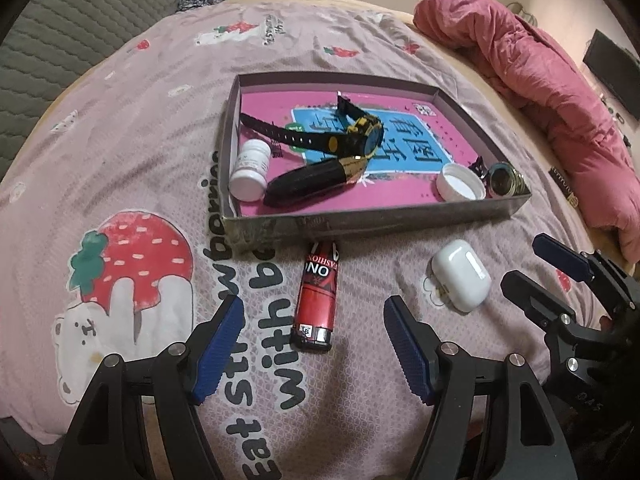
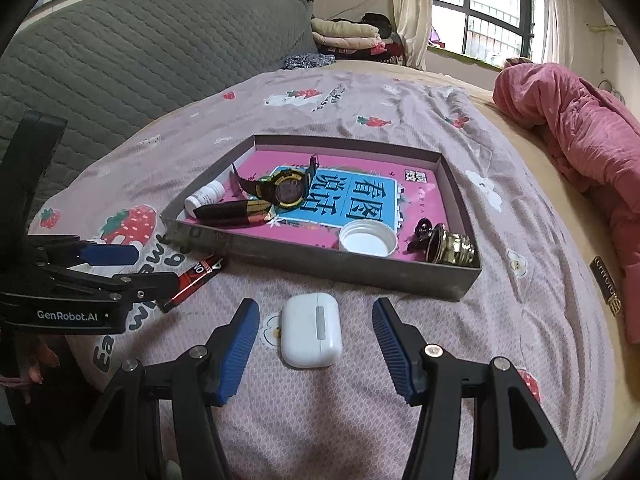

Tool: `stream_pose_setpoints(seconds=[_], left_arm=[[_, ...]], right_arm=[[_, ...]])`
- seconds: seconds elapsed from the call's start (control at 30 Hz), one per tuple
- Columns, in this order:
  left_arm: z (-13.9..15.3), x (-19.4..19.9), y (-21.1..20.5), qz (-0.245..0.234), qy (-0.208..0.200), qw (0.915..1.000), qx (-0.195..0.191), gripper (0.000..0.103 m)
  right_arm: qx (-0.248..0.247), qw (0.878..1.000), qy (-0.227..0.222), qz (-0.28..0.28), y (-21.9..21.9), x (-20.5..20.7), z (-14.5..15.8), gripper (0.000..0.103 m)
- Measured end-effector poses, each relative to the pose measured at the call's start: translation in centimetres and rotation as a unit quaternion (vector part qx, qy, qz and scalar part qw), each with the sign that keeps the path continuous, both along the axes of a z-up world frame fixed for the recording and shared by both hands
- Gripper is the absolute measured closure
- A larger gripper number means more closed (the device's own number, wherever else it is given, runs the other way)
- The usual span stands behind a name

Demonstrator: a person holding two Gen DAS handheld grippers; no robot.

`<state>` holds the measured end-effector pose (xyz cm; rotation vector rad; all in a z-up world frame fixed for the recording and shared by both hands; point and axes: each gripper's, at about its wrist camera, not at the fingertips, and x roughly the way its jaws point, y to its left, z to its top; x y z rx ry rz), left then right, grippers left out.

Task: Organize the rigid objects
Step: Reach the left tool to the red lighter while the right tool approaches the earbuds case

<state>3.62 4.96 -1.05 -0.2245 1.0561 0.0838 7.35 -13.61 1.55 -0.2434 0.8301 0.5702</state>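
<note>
Left gripper [image 1: 314,350] and right gripper [image 2: 316,344], both spread wide and empty, over a bedsheet [image 1: 140,128] printed "with". The left arm reads "GenRobot.AI". A red lighter [image 1: 316,296] marked "ONO FASHION" touches the tray's [image 1: 376,222] near wall; a white earbud case [image 2: 311,330] lies near it. In the tray: watch [image 1: 356,136], bottle [image 1: 250,170], cap [image 1: 460,182], black tube [image 1: 308,182].

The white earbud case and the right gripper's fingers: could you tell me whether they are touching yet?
Apart. The right wrist view shows the earbud case between the open right gripper, with bedsheet visible on both sides.
</note>
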Motion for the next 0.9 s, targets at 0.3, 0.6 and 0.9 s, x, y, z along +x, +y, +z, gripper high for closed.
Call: stream_pose_setpoints(seconds=[0.3,0.6,0.9], left_arm=[[-1.4,0.9,0.4,0.008,0.010,0.9999,0.000,0.029],[-3.0,1.7,0.3,0.007,0.026,0.9995,0.017,0.029],[-4.0,2.4,0.1,0.004,0.030,0.9992,0.026,0.031]], right_arm=[[-0.009,1.000,0.009,0.001,0.1,0.1,-1.1,0.044],[-0.020,1.000,0.020,0.005,0.6,0.1,-2.4,0.044],[-0.041,0.999,0.027,0.008,1.6,0.8,-4.2,0.044]])
